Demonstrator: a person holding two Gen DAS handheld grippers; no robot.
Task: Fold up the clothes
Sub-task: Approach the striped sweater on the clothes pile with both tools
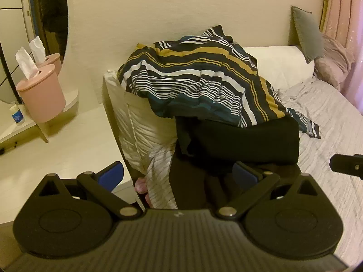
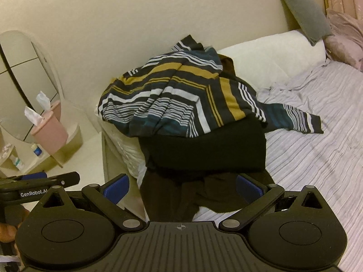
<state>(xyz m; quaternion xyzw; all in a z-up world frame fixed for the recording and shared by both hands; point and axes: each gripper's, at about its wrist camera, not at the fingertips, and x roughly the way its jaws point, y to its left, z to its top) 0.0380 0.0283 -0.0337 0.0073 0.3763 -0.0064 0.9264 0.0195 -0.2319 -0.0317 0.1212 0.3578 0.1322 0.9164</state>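
Pillow [image 1: 145, 127] under striped garment [image 1: 195, 79], beside nightstand [image 1: 68, 140]

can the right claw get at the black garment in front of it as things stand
Probably yes: the right claw is open, nothing lies between it and the black garment, and the striped shirt covers only its far part.

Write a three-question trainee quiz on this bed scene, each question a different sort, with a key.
1. True or false: the striped garment lies on top of the black folded garment.
2. Multiple choice: the left claw and right claw are A) both open and empty, B) both shut on cloth, C) one open, one shut.
3. Fill in: the pink tissue holder stands on the side table, to the ____ of the clothes pile in both views.

Key: 1 true; 2 A; 3 left.
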